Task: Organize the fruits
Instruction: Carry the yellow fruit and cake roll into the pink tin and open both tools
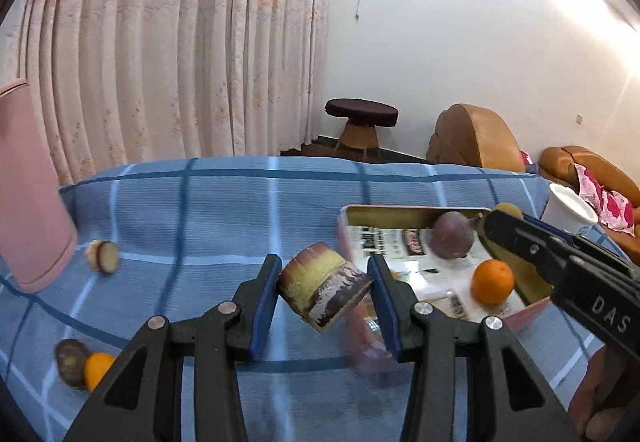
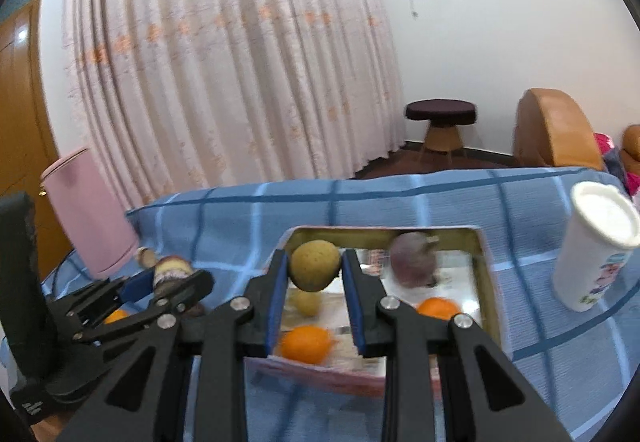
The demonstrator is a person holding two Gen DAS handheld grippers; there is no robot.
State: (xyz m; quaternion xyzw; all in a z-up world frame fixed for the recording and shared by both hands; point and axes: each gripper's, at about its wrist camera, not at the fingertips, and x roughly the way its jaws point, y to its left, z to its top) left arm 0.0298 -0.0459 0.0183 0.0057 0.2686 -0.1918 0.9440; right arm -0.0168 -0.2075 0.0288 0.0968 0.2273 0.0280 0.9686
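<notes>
The tin (image 2: pixel 486 274) held two oranges (image 2: pixel 306 344) and a purple fruit (image 2: pixel 412 262). The right gripper (image 2: pixel 314 274) clamped a yellow fruit (image 2: pixel 315 266) above it; the left gripper (image 1: pixel 325 288) clamped a cane piece (image 1: pixel 324 284).

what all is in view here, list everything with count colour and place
sugarcane piece: 1, yellow-purple, in left tongs
round fruit: 1, yellow-brown, in right tongs
tin tray: 1, gold-walled, on blue checked cloth
oranges: 2 in tray, visible in right view
purple fruit: 1, in tray
yellow fruit: 1, in tray
loose pieces: several, cloth's left side
white cup: 1, right of tray
pink container: 1, far left
left tongs: black, blue pads
right tongs: same
</notes>
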